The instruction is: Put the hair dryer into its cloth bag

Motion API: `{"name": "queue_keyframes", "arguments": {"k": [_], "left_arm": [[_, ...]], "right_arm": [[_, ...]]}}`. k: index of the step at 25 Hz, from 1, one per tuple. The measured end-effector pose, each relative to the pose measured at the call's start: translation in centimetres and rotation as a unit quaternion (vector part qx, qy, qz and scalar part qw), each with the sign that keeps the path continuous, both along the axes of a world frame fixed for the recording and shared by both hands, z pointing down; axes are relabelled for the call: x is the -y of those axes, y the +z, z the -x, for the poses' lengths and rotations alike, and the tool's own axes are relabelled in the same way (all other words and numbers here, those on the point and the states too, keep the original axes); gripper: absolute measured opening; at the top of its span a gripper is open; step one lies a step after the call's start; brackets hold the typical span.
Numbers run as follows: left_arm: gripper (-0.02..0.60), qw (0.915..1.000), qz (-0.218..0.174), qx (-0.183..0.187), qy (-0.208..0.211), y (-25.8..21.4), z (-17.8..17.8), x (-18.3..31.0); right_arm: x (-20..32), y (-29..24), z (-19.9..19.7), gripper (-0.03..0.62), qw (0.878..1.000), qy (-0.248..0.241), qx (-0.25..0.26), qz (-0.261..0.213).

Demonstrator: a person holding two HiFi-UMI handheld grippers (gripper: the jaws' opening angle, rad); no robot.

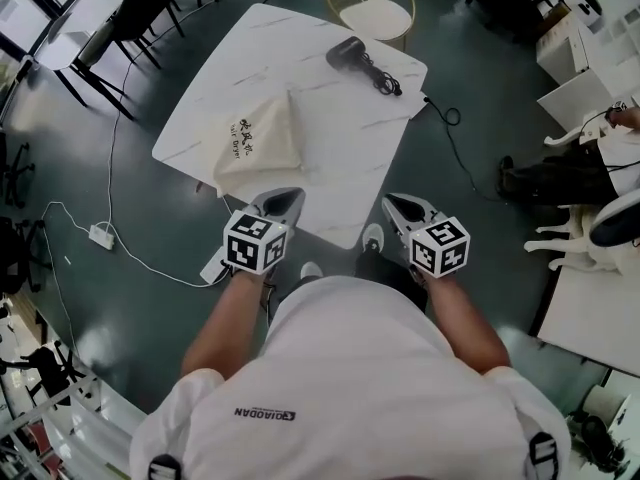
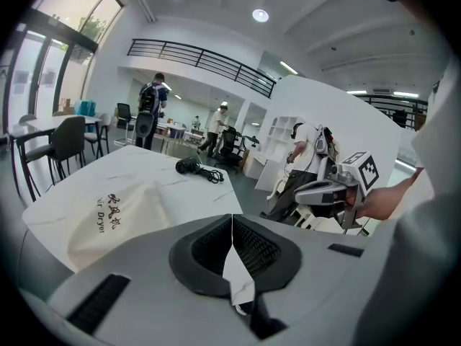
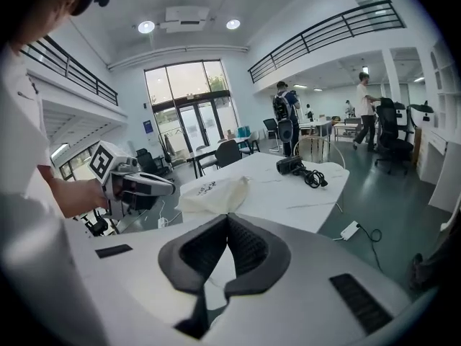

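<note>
A black hair dryer (image 1: pixel 348 52) lies at the far end of the white marble table (image 1: pixel 340 158), its coiled cord (image 1: pixel 386 81) trailing to the right. A cream cloth bag (image 1: pixel 258 138) with dark print lies flat on the table's near left part. My left gripper (image 1: pixel 284 202) hovers at the table's near edge, just short of the bag, shut and empty. My right gripper (image 1: pixel 402 208) is level with it by the table's near right edge, also shut and empty. The bag (image 2: pixel 115 218) and the dryer (image 2: pixel 189 166) show ahead in the left gripper view, and the bag (image 3: pixel 216 192) and the dryer (image 3: pixel 292 165) again in the right gripper view.
A round gold-rimmed stool (image 1: pixel 372 8) stands beyond the table. A power strip (image 1: pixel 100 235) and white cable lie on the floor at left. Dark chairs (image 1: pixel 135 18) stand at upper left, white desks (image 1: pixel 585 78) at right. People stand far behind.
</note>
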State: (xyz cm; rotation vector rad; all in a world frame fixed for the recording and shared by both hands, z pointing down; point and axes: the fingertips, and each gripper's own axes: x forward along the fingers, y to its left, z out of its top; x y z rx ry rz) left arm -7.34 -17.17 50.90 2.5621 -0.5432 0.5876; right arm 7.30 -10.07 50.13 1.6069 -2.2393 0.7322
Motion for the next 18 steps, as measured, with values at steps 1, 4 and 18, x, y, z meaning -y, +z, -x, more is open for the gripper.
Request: {"name": "queue_keyframes", "arguments": {"k": [1, 4, 18], "left_arm": [[0.029, 0.9999, 0.001, 0.001, -0.010, 0.1, 0.3, 0.3], [0.029, 0.9991, 0.004, 0.013, -0.041, 0.7, 0.9, 1.2], [0.029, 0.9774, 0.054, 0.033, -0.202, 3.5, -3.3, 6.3]], "right_arm": [[0.6, 0.0, -0.3, 0.021, 1.000, -0.006, -0.002, -0.001], [3.1, 0.1, -1.5, 0.021, 1.000, -0.026, -0.004, -0.006], [18.7, 5.0, -13.5, 0.023, 0.995, -0.086, -0.048, 0.007]]}}
